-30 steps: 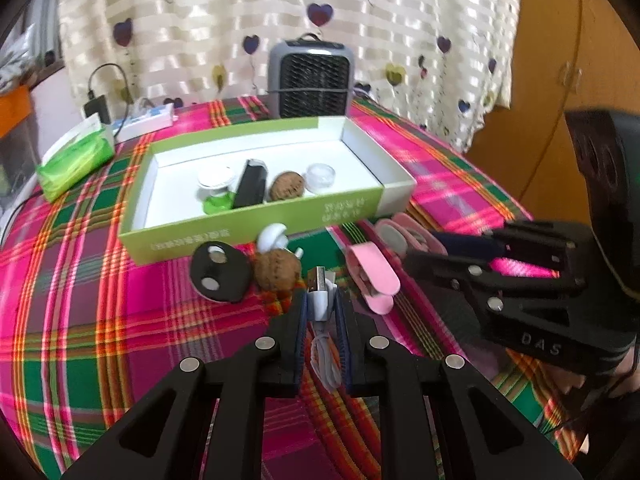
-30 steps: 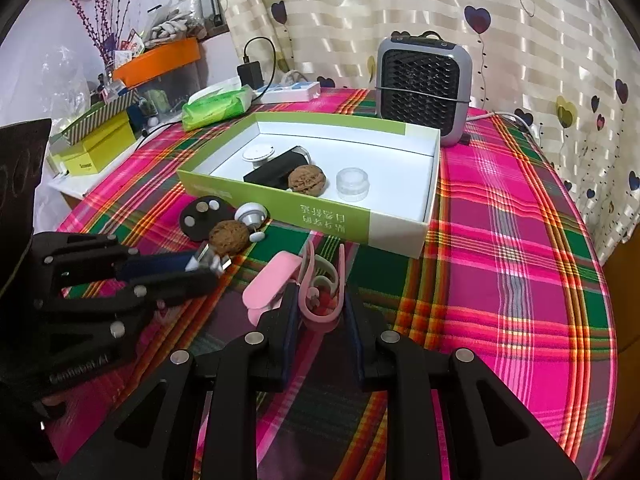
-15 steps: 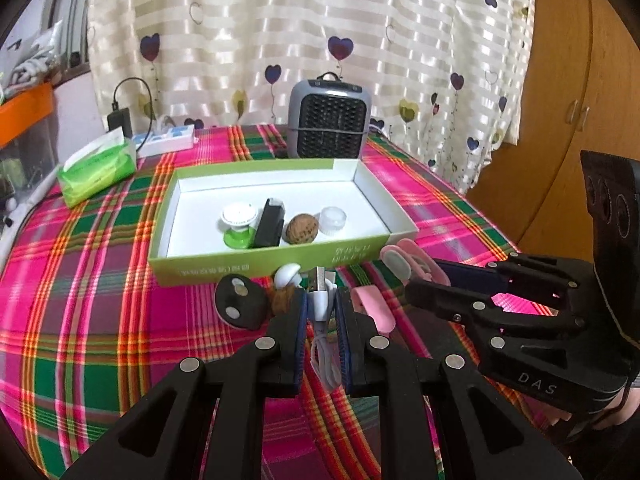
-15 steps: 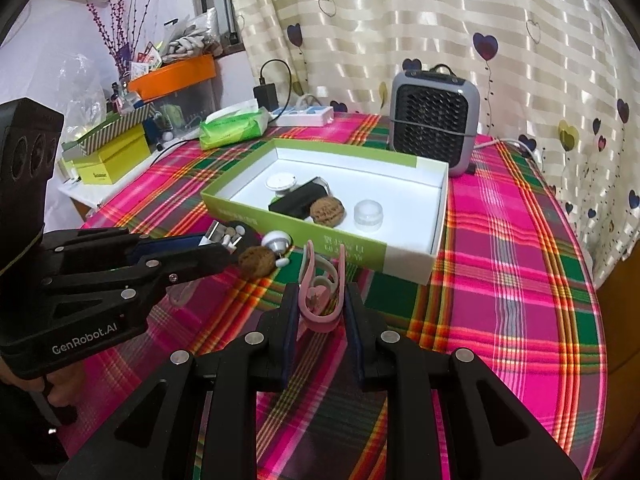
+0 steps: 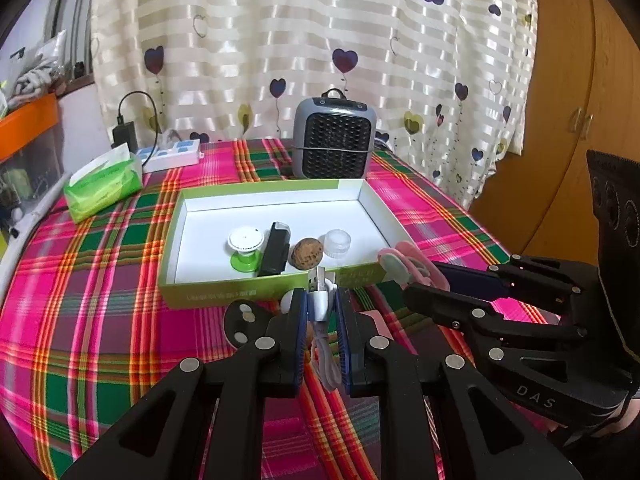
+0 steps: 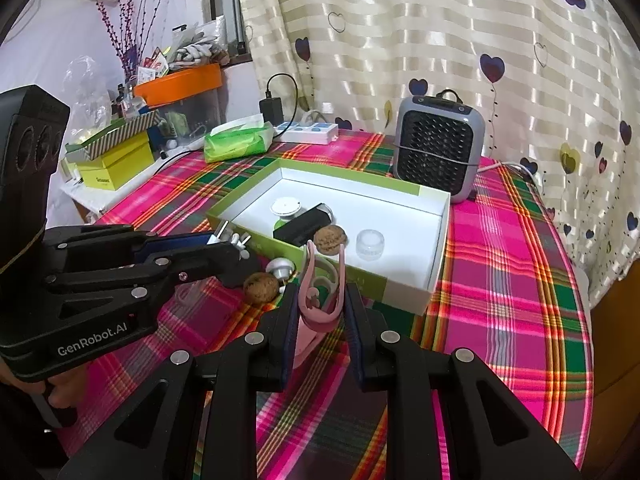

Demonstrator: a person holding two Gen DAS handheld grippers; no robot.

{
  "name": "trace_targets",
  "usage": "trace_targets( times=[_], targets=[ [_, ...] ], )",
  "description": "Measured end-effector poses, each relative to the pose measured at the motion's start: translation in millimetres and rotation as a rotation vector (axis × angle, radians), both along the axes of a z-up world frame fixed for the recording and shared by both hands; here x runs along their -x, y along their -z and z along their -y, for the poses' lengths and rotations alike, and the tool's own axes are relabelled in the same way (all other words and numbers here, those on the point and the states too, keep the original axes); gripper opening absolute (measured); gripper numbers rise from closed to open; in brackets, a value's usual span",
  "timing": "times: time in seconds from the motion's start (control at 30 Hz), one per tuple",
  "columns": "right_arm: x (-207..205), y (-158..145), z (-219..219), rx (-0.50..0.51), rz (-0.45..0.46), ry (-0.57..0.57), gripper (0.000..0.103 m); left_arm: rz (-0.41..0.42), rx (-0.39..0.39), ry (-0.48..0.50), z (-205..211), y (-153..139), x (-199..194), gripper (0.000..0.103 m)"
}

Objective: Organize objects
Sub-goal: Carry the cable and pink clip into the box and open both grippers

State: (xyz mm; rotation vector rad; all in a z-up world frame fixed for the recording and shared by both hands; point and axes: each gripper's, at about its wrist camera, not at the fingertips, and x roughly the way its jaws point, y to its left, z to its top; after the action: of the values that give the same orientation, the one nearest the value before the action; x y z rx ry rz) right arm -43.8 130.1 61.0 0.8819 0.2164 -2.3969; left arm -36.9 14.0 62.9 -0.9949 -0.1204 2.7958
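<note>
My left gripper (image 5: 322,300) is shut on a white USB cable (image 5: 319,294) and holds it above the plaid table, just in front of the green box (image 5: 224,295). My right gripper (image 6: 322,300) is shut on a pink clip (image 6: 320,300), also raised before the box (image 6: 436,264). The box holds a white-and-green knob (image 5: 245,248), a black block (image 5: 275,254), a walnut (image 5: 307,254) and a clear cap (image 5: 338,243). On the cloth lie a second walnut (image 6: 261,287), a white knob (image 6: 280,268) and a black disc (image 5: 242,322).
A grey heater (image 5: 334,145) stands behind the box. A green tissue pack (image 5: 102,186) and a white power strip (image 5: 170,156) lie at the back left. A shelf with boxes (image 6: 108,160) is beyond the table's left edge. A wooden cabinet (image 5: 576,120) stands on the right.
Both grippers have risen from the table with the cable and the pink clip held in them. The items on the cloth have not moved.
</note>
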Motion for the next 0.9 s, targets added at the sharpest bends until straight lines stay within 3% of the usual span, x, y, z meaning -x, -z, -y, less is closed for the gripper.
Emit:
trace_targets(
  times=[0.9],
  targets=[
    [22, -13, 11, -0.037, -0.038, -0.021, 0.023, 0.003, 0.024, -0.030, 11, -6, 29, 0.012]
  ],
)
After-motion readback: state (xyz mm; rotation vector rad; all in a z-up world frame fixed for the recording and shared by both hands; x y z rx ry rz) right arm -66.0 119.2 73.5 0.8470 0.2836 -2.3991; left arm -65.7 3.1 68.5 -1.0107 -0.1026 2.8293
